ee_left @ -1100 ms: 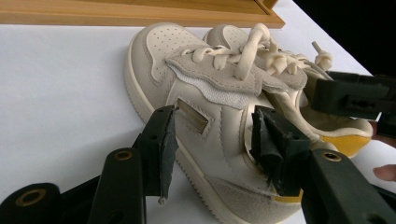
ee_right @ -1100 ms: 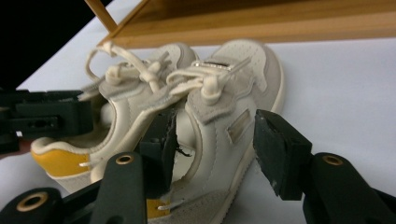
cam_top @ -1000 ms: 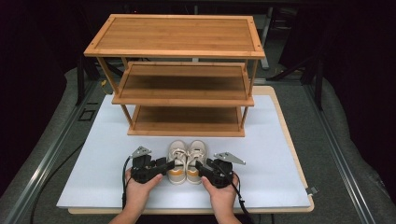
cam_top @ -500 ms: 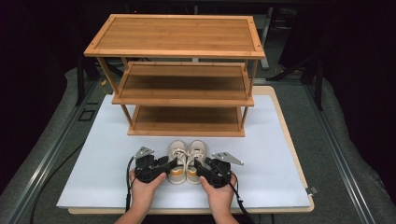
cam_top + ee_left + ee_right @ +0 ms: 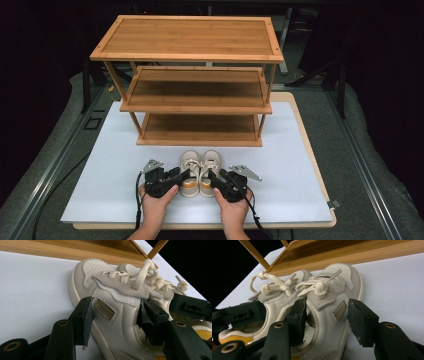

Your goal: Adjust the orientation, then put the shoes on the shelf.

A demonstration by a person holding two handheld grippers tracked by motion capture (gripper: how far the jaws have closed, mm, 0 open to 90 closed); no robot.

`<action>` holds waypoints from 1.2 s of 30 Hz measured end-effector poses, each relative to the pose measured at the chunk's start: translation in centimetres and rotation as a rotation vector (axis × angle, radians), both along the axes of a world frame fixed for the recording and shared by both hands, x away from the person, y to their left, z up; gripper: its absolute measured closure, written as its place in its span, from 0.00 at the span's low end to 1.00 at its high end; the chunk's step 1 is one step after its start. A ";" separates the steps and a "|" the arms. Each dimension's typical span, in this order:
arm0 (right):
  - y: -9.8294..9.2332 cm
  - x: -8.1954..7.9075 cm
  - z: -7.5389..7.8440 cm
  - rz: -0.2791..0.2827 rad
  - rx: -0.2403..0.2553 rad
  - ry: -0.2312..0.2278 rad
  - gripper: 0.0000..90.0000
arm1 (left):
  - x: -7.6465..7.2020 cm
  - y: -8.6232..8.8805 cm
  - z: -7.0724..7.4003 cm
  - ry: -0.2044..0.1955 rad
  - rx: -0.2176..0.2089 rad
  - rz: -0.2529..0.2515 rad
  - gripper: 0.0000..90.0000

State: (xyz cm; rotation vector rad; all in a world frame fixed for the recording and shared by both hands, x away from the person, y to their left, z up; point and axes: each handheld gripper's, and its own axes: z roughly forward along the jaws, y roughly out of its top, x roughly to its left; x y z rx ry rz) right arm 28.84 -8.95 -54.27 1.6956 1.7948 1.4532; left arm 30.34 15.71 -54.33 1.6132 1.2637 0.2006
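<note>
A pair of small cream shoes with yellow heels stands on the white board in front of the rack, the left shoe [image 5: 189,171] touching the right shoe [image 5: 210,169]. My left gripper [image 5: 182,174] straddles the outer side wall of the left shoe [image 5: 117,315], one jaw outside and one inside the opening. Its jaws have just been opening and stand wide around the wall. My right gripper [image 5: 214,176] straddles the outer wall of the right shoe [image 5: 329,312] the same way, with a sliver of space at the outer pad [image 5: 359,322].
A three-tier bamboo shoe rack [image 5: 195,107] stands just beyond the shoes, and its bottom shelf [image 5: 200,127] is bare. The white board [image 5: 100,180] lies on a wooden tabletop, with grey padding and metal rails at both sides. Cables trail from both grippers.
</note>
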 end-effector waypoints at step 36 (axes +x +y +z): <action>0.1 -0.4 -0.5 -0.067 0.058 0.029 0.54 | -0.7 -0.8 -0.3 0.014 -0.020 0.125 0.50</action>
